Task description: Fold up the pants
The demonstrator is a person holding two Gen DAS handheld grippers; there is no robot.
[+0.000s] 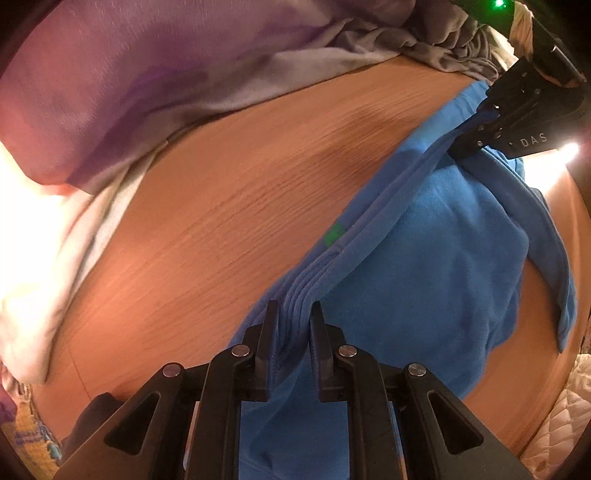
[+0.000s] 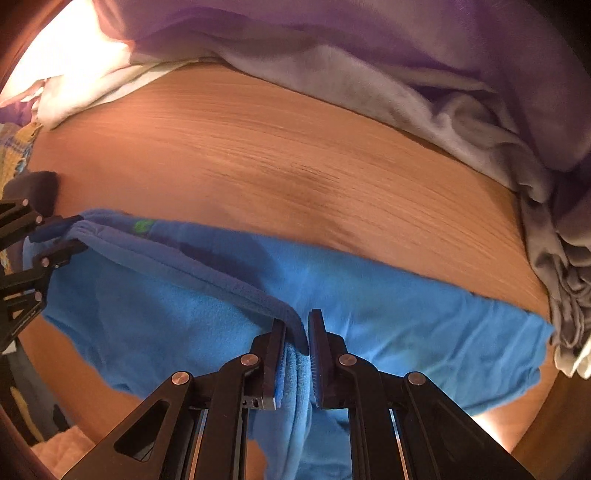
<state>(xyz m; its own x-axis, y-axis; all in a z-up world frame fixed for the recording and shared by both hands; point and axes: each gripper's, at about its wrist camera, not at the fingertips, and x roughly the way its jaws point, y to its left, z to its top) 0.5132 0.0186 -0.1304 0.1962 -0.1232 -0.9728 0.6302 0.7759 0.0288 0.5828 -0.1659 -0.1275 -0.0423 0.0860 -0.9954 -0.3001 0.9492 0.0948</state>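
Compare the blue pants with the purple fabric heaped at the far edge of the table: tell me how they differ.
The blue pants are bright blue; the purple fabric is purple, fading to grey. The pants are clamped in the left gripper and right gripper; nothing grips the purple fabric. The pants lie partly folded in the near part of the table; the purple fabric is bunched along its far edge. Both are soft cloth.

Blue pants [image 2: 388, 314] lower part cut off
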